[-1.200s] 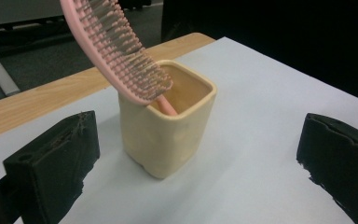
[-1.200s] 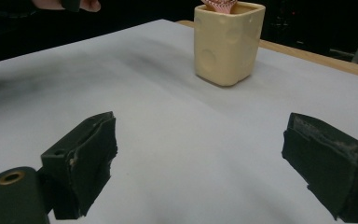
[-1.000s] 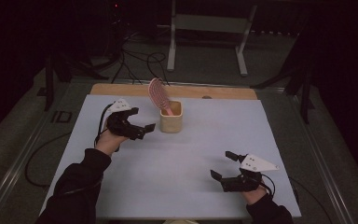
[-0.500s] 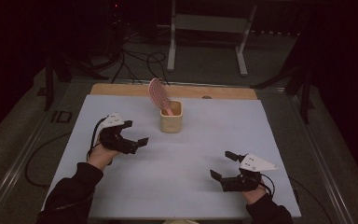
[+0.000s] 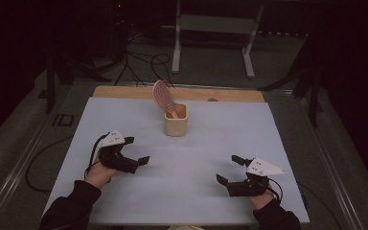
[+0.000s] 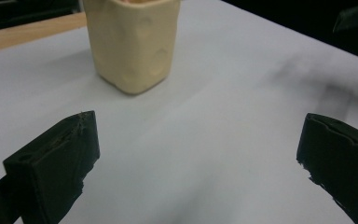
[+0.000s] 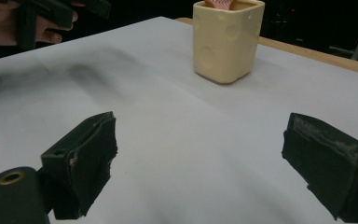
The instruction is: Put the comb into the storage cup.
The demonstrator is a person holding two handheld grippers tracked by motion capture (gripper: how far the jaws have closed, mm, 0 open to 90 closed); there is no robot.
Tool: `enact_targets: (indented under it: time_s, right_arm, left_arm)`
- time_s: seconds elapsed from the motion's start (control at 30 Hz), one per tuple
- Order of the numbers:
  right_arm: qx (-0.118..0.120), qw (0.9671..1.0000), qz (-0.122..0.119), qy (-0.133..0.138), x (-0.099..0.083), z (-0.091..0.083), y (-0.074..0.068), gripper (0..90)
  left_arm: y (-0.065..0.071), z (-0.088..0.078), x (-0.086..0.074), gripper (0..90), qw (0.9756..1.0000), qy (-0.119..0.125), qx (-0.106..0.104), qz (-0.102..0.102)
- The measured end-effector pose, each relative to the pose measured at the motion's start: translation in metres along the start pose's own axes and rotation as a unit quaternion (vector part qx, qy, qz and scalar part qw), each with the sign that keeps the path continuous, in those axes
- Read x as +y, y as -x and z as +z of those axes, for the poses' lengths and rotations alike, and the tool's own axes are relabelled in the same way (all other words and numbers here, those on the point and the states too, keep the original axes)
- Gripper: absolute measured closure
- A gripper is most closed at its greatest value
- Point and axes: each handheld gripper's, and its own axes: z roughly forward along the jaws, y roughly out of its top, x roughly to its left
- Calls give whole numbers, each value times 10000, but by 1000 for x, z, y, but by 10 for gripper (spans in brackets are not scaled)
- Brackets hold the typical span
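Two grippers are what I have over the white table (image 5: 211, 143), both empty and both with jaws spread wide. My left gripper (image 5: 136, 151) sits at the near left of the sheet, well short of the cream cup (image 5: 176, 120); in its own view the cup (image 6: 130, 42) stands ahead between the two black jaws, with bare table between. My right gripper (image 5: 230, 170) rests low at the near right, well apart from the cup, which I see up ahead in its view (image 7: 227, 39) on the sheet near the wooden edge. A pink hairbrush (image 5: 162, 96) stands in the cup, handle down, its oval head leaning up and to the left above the rim. The cup sits upright toward the far middle of the table.
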Motion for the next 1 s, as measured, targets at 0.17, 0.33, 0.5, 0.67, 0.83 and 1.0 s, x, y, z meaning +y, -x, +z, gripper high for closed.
enact_targets:
  time_s: [0.17, 0.33, 0.5, 0.67, 0.83, 1.0]
  right_arm:
    - [11, 10000, -22, -13, 0, 0, 0, 97]
    - [44, 10000, -35, 20, 0, 0, 0, 96]
    - [59, 10000, -36, 7, -1, 1, 0, 97]
    - [61, 10000, -29, 12, -1, 1, 0, 97]
    - [50, 10000, -34, -4, -1, 0, -1, 97]
    - [91, 9999, -46, 4, -2, -1, -1, 96]
  left_arm:
    - [3, -5, -14, 2, 10000, -15, -11, -63]
    - [7, -11, -27, 2, 9999, -38, -39, -111]
    - [13, -20, -39, 2, 9999, -7, -28, -148]
    - [16, -29, -49, 2, 9998, -79, -15, -172]
    - [18, -35, -56, 2, 9997, -203, 52, -125]
    - [18, -40, -63, 2, 9994, -313, 132, -122]
